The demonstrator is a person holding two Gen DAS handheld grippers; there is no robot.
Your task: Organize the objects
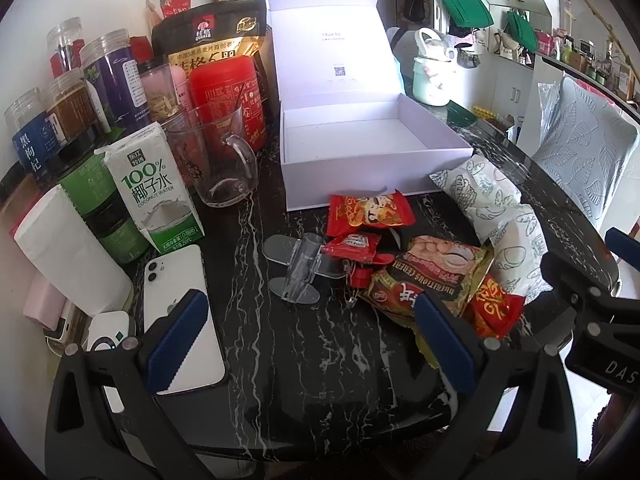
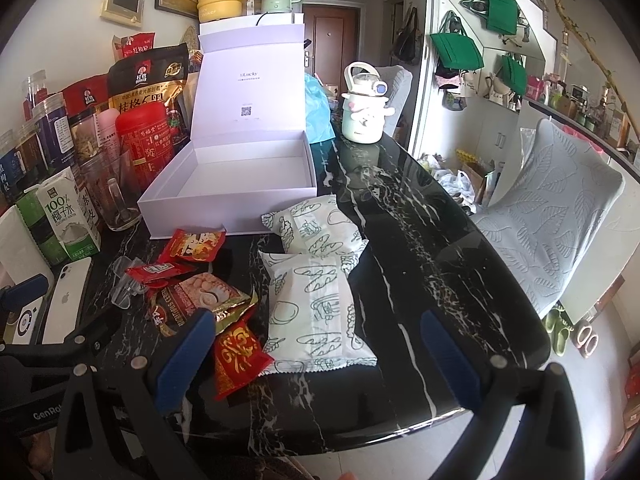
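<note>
My left gripper hangs wide open and empty over bare table, the red snack packets just ahead and to its right. My right gripper, equally spread and empty, frames the white bread packet, long axis running away toward the empty white box; the right is nearer.

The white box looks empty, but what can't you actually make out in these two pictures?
- White box: near inside floor hidden behind its front wall, both views.
- Phone: lower end covered by the left gripper, left view.
- Clear stand: shape unclear, see-through and partly under the red packets.
- Box lid print: too small to read.
</note>
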